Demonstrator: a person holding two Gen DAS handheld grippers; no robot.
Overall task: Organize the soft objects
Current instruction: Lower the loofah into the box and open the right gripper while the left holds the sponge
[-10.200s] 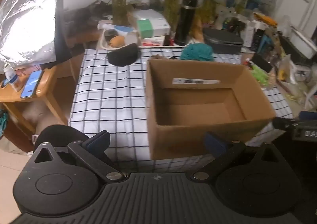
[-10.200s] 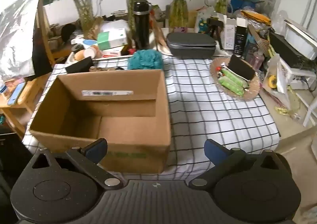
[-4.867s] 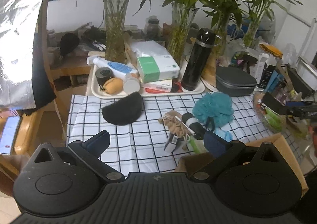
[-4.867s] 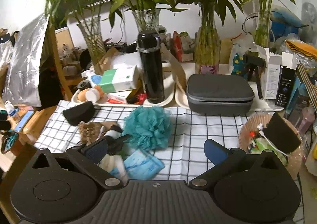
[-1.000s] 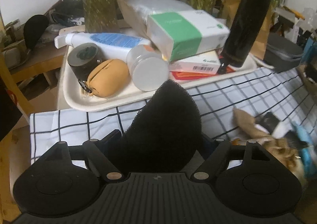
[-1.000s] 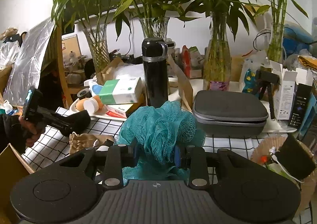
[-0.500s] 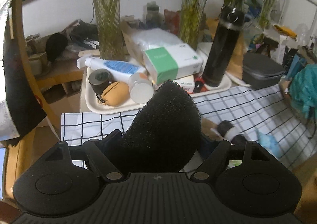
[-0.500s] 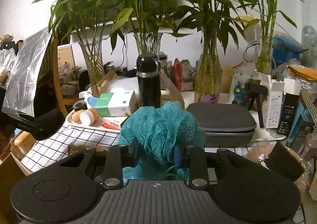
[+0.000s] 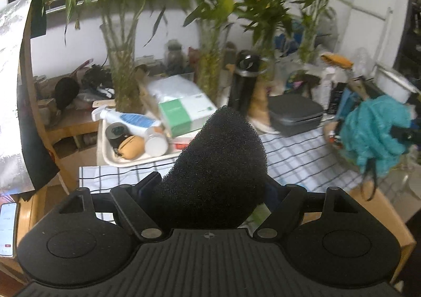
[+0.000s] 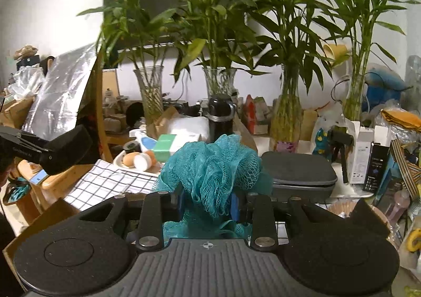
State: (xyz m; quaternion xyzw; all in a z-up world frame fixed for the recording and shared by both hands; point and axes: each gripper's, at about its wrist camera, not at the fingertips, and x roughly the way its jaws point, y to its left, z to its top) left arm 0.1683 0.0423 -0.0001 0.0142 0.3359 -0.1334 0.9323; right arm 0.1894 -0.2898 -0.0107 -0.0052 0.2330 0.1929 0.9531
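In the left wrist view, a black sponge is clamped between the widely spread fingers of the left gripper and is held above the checked tabletop; a white tray lies beyond the fingers, and a box edge is seen below to the right. In the right wrist view, a teal loofah is squeezed between the narrowly set fingers of the right gripper, with a grey case just beyond to the right and the sponge far left.

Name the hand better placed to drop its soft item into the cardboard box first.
Probably the left. Its gripper holds the black sponge with the box edge close beneath; the right gripper, clamping the teal pouf, looks farther off.
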